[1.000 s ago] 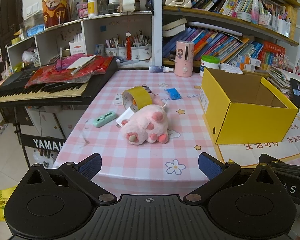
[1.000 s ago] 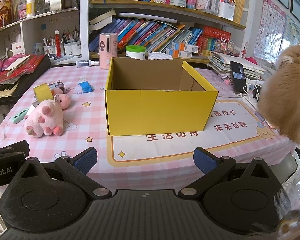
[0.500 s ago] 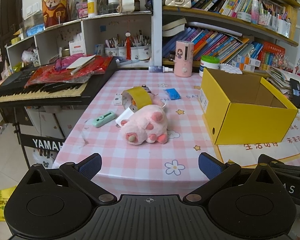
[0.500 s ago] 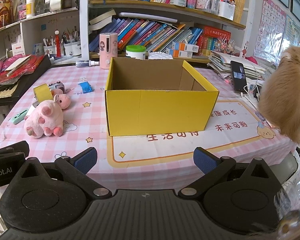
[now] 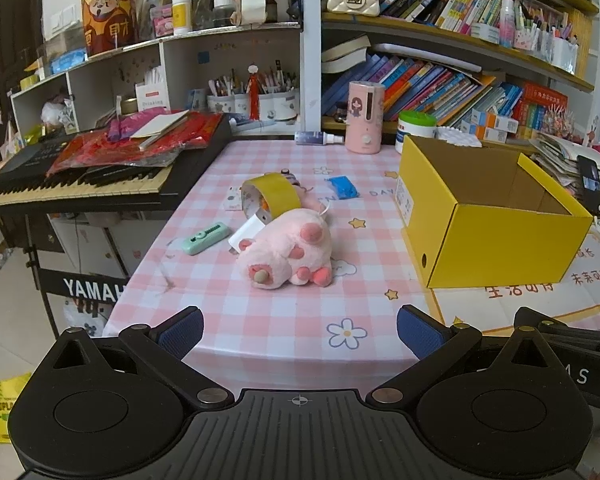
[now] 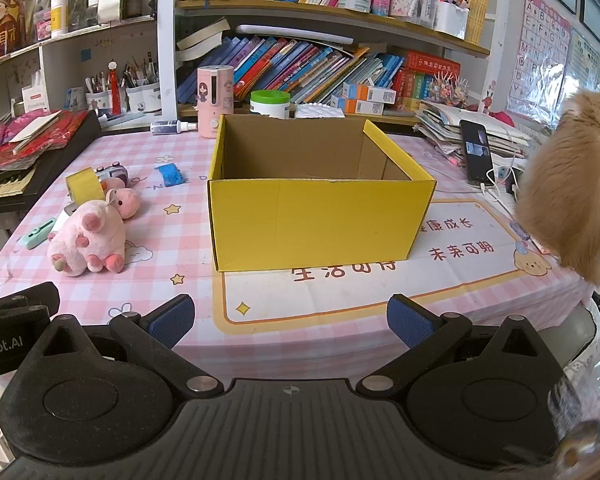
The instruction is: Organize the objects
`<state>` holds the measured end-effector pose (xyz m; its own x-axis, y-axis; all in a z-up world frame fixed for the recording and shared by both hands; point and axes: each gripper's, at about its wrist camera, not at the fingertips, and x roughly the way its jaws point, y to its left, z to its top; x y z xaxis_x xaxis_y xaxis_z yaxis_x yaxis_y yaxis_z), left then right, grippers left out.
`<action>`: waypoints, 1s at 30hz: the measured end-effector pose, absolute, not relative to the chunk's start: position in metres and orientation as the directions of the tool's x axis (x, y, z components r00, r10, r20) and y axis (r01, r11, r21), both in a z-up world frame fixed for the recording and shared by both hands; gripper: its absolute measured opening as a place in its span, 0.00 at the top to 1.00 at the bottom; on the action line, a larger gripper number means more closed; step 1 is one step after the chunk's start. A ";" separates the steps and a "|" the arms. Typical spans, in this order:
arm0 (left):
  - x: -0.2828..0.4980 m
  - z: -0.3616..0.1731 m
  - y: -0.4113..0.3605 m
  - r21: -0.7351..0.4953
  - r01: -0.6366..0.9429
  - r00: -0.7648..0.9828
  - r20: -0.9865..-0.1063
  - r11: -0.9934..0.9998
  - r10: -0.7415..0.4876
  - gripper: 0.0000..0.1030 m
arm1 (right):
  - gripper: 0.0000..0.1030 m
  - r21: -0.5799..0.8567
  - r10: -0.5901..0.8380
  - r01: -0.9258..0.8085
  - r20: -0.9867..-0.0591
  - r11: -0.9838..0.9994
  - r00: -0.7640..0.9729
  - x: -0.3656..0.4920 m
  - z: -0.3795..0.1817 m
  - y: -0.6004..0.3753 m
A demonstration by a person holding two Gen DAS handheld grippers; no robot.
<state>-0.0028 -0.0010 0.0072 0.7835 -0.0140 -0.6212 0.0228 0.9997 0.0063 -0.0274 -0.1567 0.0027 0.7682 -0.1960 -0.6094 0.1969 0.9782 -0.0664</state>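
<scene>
A pink plush pig (image 5: 288, 250) (image 6: 90, 238) lies on the pink checked tablecloth. Behind it are a yellow tape roll (image 5: 274, 196) (image 6: 85, 184), a white block (image 5: 246, 234), a mint green utility knife (image 5: 204, 238) (image 6: 36, 234), a blue toy (image 5: 342, 187) (image 6: 170, 174) and a small toy camera (image 6: 114, 170). An open yellow cardboard box (image 5: 492, 236) (image 6: 320, 216) stands to the right and looks empty. My left gripper (image 5: 300, 330) is open and empty at the table's near edge, short of the pig. My right gripper (image 6: 290, 316) is open and empty in front of the box.
A Yamaha keyboard (image 5: 80, 184) with red bags on it stands left of the table. Shelves of books and pen cups (image 5: 256, 100) line the back, with a pink humidifier (image 5: 366, 118) and a green-lidded tub (image 6: 270, 104). A furry orange animal (image 6: 568, 196) and a phone (image 6: 476, 152) are at the right.
</scene>
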 end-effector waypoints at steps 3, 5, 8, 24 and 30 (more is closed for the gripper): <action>-0.002 0.007 -0.001 0.004 0.022 0.782 -0.623 1.000 -0.015 0.00 | 0.00 -0.067 -0.196 0.197 -0.610 0.978 0.768 -0.027 0.002 -0.157; -0.003 0.007 -0.001 0.007 0.018 0.780 -0.626 1.000 -0.010 0.00 | 0.00 -0.066 -0.195 0.196 -0.610 0.978 0.768 -0.027 0.002 -0.157; -0.003 0.007 -0.001 0.009 0.017 0.779 -0.626 1.000 -0.007 0.00 | 0.00 -0.066 -0.195 0.196 -0.610 0.978 0.768 -0.028 0.002 -0.157; -0.001 0.003 0.001 0.005 0.018 0.772 -0.635 1.000 -0.010 0.00 | 0.00 -0.067 -0.194 0.195 -0.616 0.979 0.764 -0.026 -0.002 -0.153; 0.000 0.002 0.002 0.001 0.020 0.771 -0.637 1.000 -0.015 0.00 | 0.00 -0.066 -0.193 0.194 -0.618 0.979 0.762 -0.025 -0.003 -0.152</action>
